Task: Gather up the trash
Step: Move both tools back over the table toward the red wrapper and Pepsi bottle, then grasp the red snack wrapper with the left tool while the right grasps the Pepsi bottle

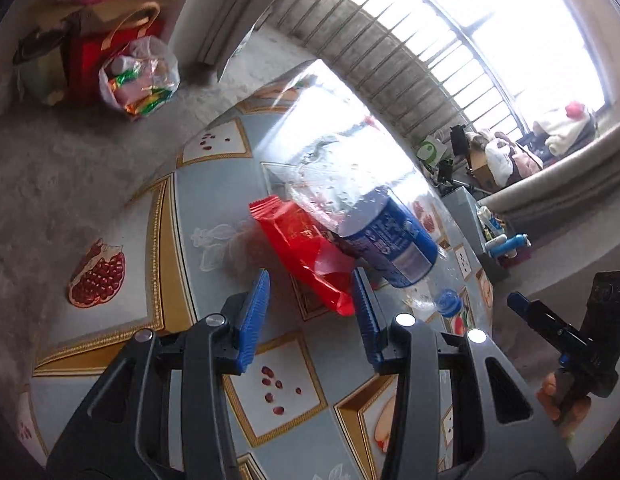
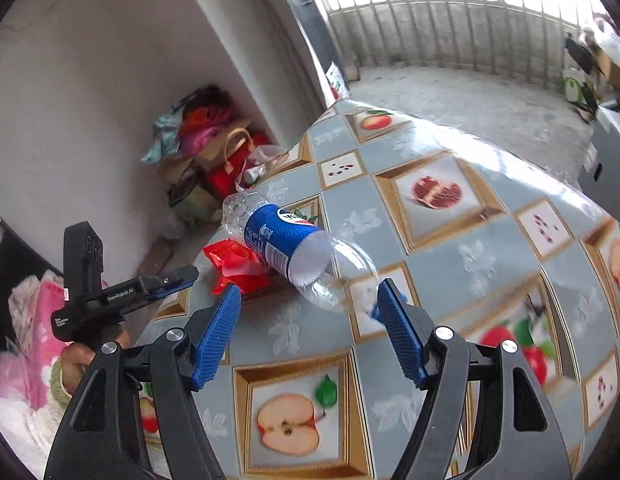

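Two pieces of trash lie on the tabletop (image 2: 438,248), which carries a grey-blue cloth printed with framed fruit pictures: apples, pomegranates, seeds. We note the larger piece first: a clear plastic bottle (image 2: 293,246) on its side, empty as far as we can see, with a blue label; from the left wrist view its blue cap (image 1: 447,302) is on the neck, which points toward the right hand-held gripper. Beside it, touching and partly under the bottle's label end, lies a red snack wrapper (image 1: 305,248), crumpled, near the table's edge.

We hold the left hand-held gripper (image 1: 310,312) above the cloth with its blue pads apart; the near tip of the wrapper shows between them, but we see no pad pressing on it. The right hand-held gripper (image 2: 310,316) hangs over the bottle's neck end, jaws wide, nothing between them.

On the concrete floor by the wall stand a red bag (image 1: 89,60) and a clear plastic bag (image 1: 139,76) full of coloured wrappers.
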`<state>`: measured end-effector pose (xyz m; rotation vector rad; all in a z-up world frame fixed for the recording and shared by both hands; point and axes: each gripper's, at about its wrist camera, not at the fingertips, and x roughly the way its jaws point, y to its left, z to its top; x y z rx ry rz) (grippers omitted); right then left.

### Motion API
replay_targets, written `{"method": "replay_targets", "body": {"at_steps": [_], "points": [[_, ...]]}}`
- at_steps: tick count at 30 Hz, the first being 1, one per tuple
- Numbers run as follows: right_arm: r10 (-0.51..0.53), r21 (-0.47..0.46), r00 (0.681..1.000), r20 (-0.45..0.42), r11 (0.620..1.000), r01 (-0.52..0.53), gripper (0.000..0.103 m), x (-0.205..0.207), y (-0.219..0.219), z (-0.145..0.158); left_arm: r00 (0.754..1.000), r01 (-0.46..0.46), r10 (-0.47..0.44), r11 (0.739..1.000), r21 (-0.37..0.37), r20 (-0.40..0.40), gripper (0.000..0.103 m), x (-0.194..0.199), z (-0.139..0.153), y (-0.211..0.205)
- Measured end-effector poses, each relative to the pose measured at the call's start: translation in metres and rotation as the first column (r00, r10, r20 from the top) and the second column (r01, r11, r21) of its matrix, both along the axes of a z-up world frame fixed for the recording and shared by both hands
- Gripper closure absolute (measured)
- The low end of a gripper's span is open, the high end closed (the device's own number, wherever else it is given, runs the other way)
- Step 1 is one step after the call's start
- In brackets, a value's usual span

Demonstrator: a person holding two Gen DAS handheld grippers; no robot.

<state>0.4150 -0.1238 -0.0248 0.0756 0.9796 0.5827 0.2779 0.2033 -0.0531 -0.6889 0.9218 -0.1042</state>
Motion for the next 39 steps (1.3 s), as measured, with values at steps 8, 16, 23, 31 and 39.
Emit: {"method": "replay_targets", "body": {"at_steps": [8, 16, 23, 31, 39], "points": [[0.175, -0.144, 0.980, -0.100, 0.972, -0.188, 0.033, 0.085, 0.072, -0.045, 0.998, -0.050, 0.047, 0.997, -0.052, -0.051, 0.074, 0.035, -0.031, -0.001], [0.230, -0.137, 0.942, -0.245, 0.953, -0.269, 0.036, 0.086, 0.093, -0.066, 0.999, -0.018, 0.018, 1.000, -0.012, -0.038, 0.092, 0.050, -0.029, -0.020], [0.053, -0.084, 0.935, -0.350, 0.993, -0.087, 0.041, 0.027, 0.041, -0.072, 0.989, 0.140, -0.140, 0.990, 0.000, -0.049, 0.097, 0.027, -0.027, -0.063], [-0.248, -0.060, 0.905, -0.346, 0.968, 0.242, 0.041, -0.132, -0.054, -0.071, 0.863, 0.504, -0.500, 0.863, 0.043, -0.075, 0.097, -0.076, -0.024, -0.147], [-0.547, -0.022, 0.759, -0.354, 0.816, 0.577, 0.041, -0.267, -0.110, -0.074, 0.771, 0.635, -0.632, 0.755, 0.163, -0.078, 0.093, -0.153, -0.021, -0.176]]}}
